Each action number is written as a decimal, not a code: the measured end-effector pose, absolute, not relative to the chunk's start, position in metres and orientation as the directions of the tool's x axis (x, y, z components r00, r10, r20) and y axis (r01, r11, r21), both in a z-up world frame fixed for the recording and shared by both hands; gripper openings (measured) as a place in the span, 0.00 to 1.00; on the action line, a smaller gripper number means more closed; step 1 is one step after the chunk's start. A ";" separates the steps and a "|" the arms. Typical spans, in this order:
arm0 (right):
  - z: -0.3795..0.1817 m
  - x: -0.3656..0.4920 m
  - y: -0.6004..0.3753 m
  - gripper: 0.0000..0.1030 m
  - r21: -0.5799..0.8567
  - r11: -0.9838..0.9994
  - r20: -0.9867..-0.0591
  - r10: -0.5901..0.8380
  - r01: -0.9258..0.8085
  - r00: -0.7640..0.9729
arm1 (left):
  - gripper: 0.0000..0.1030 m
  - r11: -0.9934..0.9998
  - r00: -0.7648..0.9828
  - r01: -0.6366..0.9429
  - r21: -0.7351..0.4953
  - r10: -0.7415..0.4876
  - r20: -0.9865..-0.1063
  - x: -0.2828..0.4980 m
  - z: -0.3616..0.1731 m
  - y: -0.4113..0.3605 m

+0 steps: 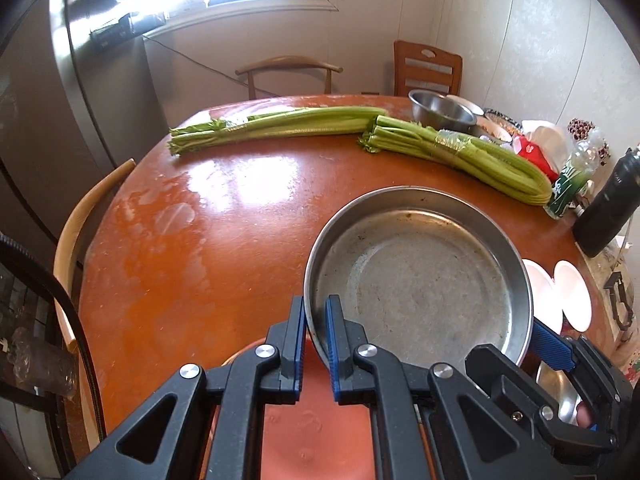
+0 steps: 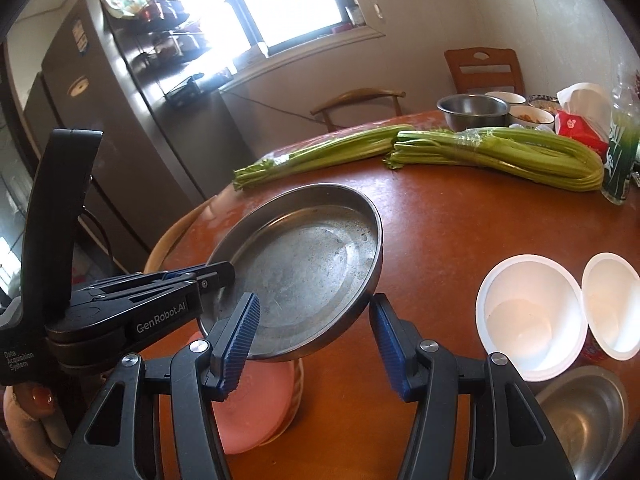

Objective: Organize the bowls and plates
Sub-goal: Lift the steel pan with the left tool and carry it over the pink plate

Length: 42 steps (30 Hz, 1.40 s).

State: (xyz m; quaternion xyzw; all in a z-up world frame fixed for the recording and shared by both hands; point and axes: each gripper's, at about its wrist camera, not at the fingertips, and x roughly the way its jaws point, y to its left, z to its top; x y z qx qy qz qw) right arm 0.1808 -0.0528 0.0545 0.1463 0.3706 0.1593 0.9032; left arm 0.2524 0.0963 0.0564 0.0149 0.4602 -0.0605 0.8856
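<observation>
The round pan [image 1: 420, 276] is bare metal, dull grey and scuffed across its floor, brighter along the rim; the table [image 1: 200, 216] is a glossy orange-brown surface, streaked and smeared where window light glares on it; the plate [image 2: 256, 400] beneath the pan looks like smooth matt pink plastic; the two bowls [image 2: 528, 316] are white, smooth and faintly shiny; the gripper frames are matt black plastic with bright metal pivot pins; their finger pads [image 2: 240, 340] are ribbed blue rubber; the far mixing bowl [image 2: 472, 110] is polished steel; the chairs [image 2: 484, 70] are varnished wood.
</observation>
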 end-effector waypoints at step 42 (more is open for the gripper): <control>0.058 0.106 -0.012 0.58 0.282 0.892 -0.598 0.452 -0.354 0.662 | 0.10 0.998 0.636 0.025 -0.054 -0.058 -0.769 0.160 0.051 0.139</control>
